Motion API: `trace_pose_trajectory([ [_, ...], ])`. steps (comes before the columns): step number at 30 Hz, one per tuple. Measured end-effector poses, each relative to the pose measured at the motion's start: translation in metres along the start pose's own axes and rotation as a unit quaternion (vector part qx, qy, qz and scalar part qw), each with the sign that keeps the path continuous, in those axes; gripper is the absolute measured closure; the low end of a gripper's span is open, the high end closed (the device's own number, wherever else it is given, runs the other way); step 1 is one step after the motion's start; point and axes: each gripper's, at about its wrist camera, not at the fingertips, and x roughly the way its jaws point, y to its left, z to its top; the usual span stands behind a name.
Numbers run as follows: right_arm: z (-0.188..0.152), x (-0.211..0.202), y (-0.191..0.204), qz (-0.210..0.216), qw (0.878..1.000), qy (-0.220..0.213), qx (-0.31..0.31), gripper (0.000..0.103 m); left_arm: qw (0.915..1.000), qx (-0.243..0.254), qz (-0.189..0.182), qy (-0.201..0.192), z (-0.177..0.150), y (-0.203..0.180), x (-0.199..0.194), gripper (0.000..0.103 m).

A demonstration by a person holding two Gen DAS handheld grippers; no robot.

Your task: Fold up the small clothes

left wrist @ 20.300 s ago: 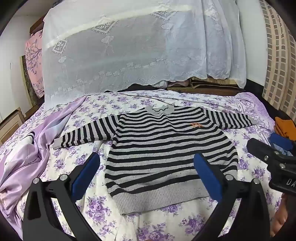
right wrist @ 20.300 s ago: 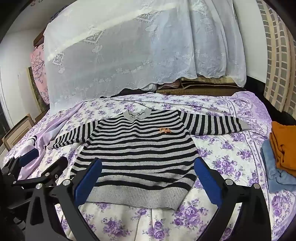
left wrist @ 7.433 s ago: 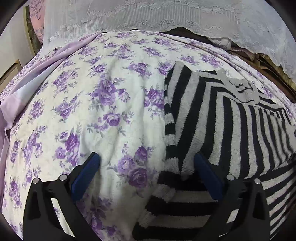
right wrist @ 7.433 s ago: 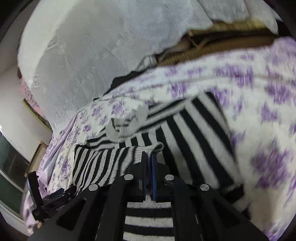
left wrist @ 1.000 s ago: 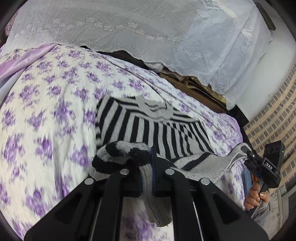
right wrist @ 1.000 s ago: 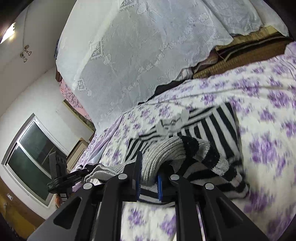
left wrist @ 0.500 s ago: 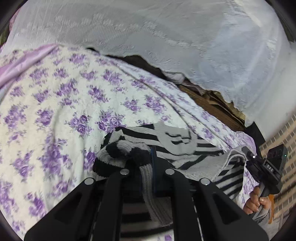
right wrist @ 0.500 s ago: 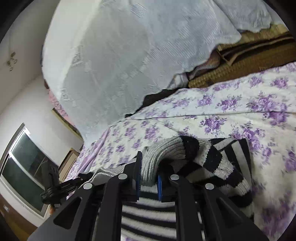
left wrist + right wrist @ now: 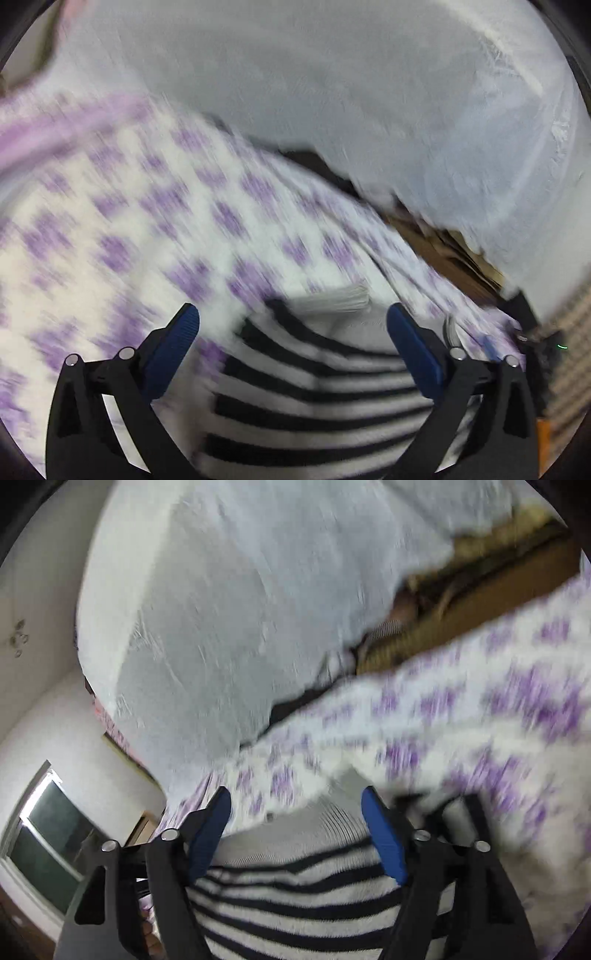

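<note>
Since a second ago both grippers have let go: the bunched hem they carried toward the collar now lies dropped on the striped sweater point(image 9: 317, 384), and both views have swung further over the far end of the garment.

Left gripper point(image 9: 291, 325): jaws opening, blue pads wide apart, nothing pressed between them; striped knit lies below the gap, not gripped. Right gripper point(image 9: 295, 808): jaws opening too, pads clear of the cloth, grey ribbed hem point(image 9: 314, 830) lying between and under them.

Why here: the hem was brought up to the neckline to halve the body, so release at the far edge makes sense. In the left view the grey band point(image 9: 332, 297) sits at the sweater's far edge, roughly square to the stripes.

Sweater location: on the floral bedspread point(image 9: 155, 221), near and centre in both views.

Room: bare bedspread to the left and beyond the fold; the white lace cover point(image 9: 332, 92) hangs past the far bed edge, with brown bedding point(image 9: 461, 620) under it. Heavy motion blur, so I can't tell whether the fold edges line up cleanly.
</note>
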Motion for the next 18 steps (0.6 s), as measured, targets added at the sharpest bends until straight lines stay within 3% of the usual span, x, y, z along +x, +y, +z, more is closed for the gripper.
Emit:
trace_pose_trajectory([
  [3,0.001,-0.004,0.005,-0.021,1.0,-0.003,-0.024,0.039,0.9991,0.007,-0.033,0.025,-0.003,-0.008,0.004,0.005],
  [5,-0.006,0.008,0.009,-0.024,0.999,0.024,-0.034,0.065,0.9979,0.031,-0.036,0.043,-0.012,-0.023,0.017,0.005],
  [7,-0.013,0.024,0.017,-0.03,0.997,0.055,-0.053,0.072,0.9962,0.072,0.0,0.05,-0.023,-0.042,0.033,0.005],
  [11,-0.027,0.06,0.019,-0.09,0.984,0.111,-0.103,0.073,0.9896,0.09,0.076,0.082,-0.036,-0.042,0.071,0.005],
  [13,-0.022,0.07,-0.01,-0.133,0.982,0.121,-0.053,0.081,0.9837,0.061,0.126,0.113,-0.037,-0.02,0.091,0.005],
  [14,-0.016,0.067,-0.029,-0.136,0.984,0.113,-0.011,0.1,0.982,0.032,0.13,0.133,-0.036,-0.005,0.1,0.005],
  [16,-0.007,0.056,-0.058,-0.135,0.984,0.096,0.06,0.103,0.9832,-0.033,0.084,0.159,-0.029,0.021,0.106,0.005],
  [18,-0.003,0.046,-0.074,-0.13,0.984,0.08,0.095,0.103,0.9848,-0.041,0.077,0.15,-0.027,0.023,0.101,0.005],
])
